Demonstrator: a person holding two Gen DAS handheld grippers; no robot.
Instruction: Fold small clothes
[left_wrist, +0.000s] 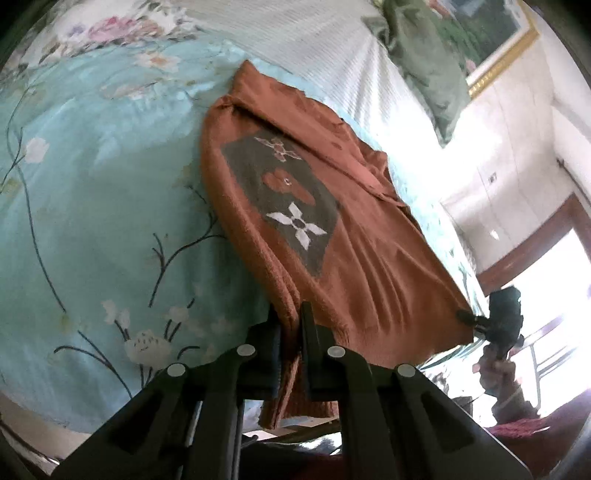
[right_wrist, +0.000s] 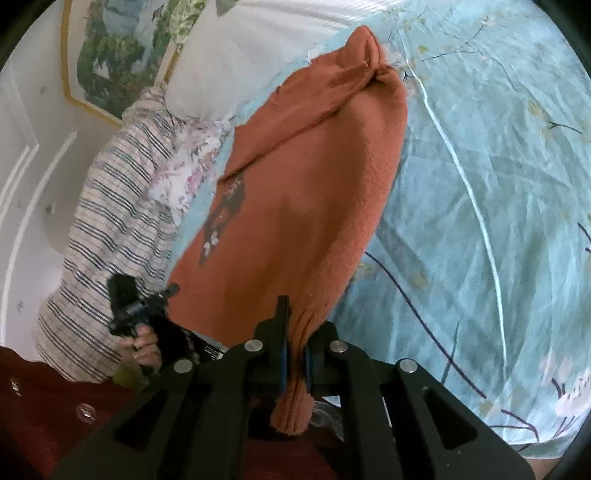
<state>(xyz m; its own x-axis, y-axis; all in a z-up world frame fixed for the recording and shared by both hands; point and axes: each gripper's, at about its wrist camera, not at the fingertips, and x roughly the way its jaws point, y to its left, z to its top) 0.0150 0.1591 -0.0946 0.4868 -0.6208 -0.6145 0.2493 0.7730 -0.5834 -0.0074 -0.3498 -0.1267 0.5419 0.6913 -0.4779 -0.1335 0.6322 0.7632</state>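
Observation:
A small rust-orange knit sweater (left_wrist: 332, 229) with a grey patch bearing a white flower lies stretched over the light-blue floral bedsheet (left_wrist: 92, 221). My left gripper (left_wrist: 291, 317) is shut on one bottom corner of its ribbed hem. The right gripper (left_wrist: 476, 319) shows at the far right of the left wrist view, holding the other hem corner. In the right wrist view the sweater (right_wrist: 306, 192) runs away from me, and my right gripper (right_wrist: 295, 325) is shut on its bunched hem. The left gripper (right_wrist: 166, 291) shows at the sweater's left edge there.
A white ribbed pillow (left_wrist: 332, 48) and a green cushion (left_wrist: 428, 62) lie at the bed's head. A striped cloth (right_wrist: 110, 229) and a floral cloth (right_wrist: 184, 177) lie left of the sweater. A framed picture (right_wrist: 114, 55) hangs on the wall. A doorway (left_wrist: 546, 258) is at right.

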